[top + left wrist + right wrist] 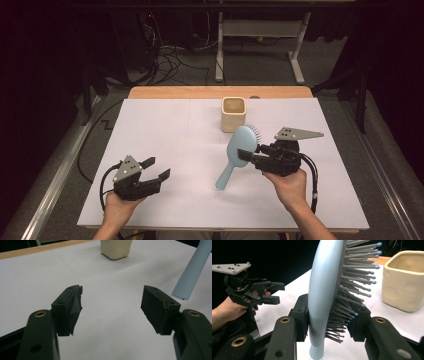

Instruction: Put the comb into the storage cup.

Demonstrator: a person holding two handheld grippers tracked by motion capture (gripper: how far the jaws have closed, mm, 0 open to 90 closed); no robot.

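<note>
The right gripper (248,154) was closed across the head of a pale blue hairbrush (238,150), one jaw flat on its smooth back and the other pressed into the bristles. In the right gripper view the hairbrush (324,290) stood between the jaws with its grey, ball-tipped bristles splayed toward the right of the frame. In the high view the brush sat right of centre, its long axis running from the rounded head at upper right down to the handle tip at lower left; the handle appeared raised off the white table cover (175,130), though the angle left that uncertain.

Just above the brush head in the high view stood a cream cup (233,114), square-mouthed with soft rounded corners and a dimpled, matte wall, its opening facing up. It lay up and slightly left of the right gripper, very near the brush head, so that gripper was plainly the nearer one for lowering the brush in; the handle would likely have to swing to point down first.

The left gripper (156,169), at the lower left of the high view, held nothing, its jaws spread wide over the bare cover. In the left gripper view the handle end showed at the upper right, with the cup (116,248) at the top edge.
</note>
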